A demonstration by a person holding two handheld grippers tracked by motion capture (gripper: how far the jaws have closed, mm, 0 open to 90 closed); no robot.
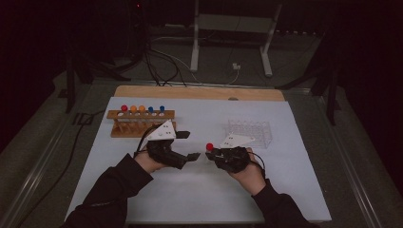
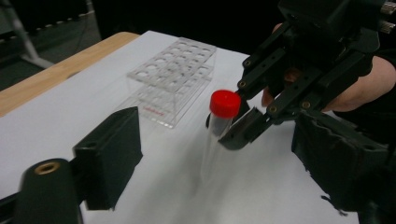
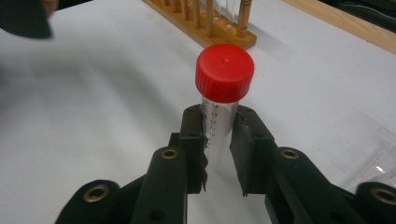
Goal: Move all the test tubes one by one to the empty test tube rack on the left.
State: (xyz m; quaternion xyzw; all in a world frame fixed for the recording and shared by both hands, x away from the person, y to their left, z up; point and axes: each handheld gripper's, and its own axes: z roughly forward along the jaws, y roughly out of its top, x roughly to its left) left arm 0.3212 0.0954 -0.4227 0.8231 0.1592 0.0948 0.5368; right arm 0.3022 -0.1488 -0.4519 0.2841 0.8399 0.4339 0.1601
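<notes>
A clear tube with a red cap [image 1: 209,147] stands upright above the white sheet, with my right gripper [image 1: 210,153] shut on its body just under the cap. The right gripper view has the cap [image 3: 225,72] above both pads, which press on the marked tube wall. My left gripper [image 1: 188,145] is a short way to the tube's left, open, with nothing between its jaws. In the left gripper view the tube [image 2: 219,126] hangs ahead in the right gripper [image 2: 235,119].
A wooden rack [image 1: 141,122] with red, orange and blue capped tubes stands at the back left. An empty clear plastic rack [image 1: 249,133] sits at the back right, close behind the right hand. The white sheet [image 1: 199,190] ends at a wooden table edge [image 1: 199,92].
</notes>
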